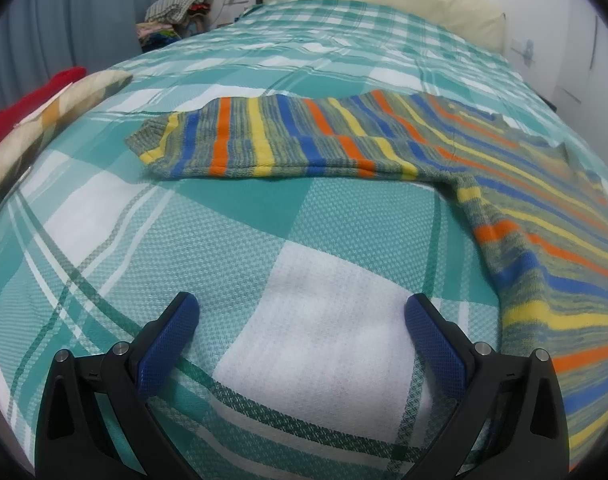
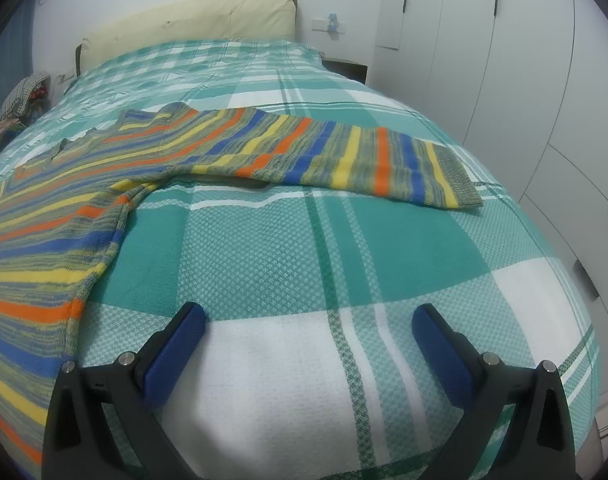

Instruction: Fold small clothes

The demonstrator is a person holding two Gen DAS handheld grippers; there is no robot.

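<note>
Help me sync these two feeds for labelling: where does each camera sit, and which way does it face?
Left wrist view: on the left tongs, angled down across the bed at the striped sweater's one sleeve; only its open blue fingers show.
Right wrist view: on the right tongs, angled down at the other sleeve; open fingers only.
Shared: sweater, bed, headboard.

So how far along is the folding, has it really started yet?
Barely. The striped sweater lies spread flat on the checked bedspread, both sleeves stretched out and nothing folded over. Nothing is in hand: the left gripper and right gripper are open over bare bedspread, beside the sweater. All the folding is left. Clothes at the bed's edge look folded already.
</note>
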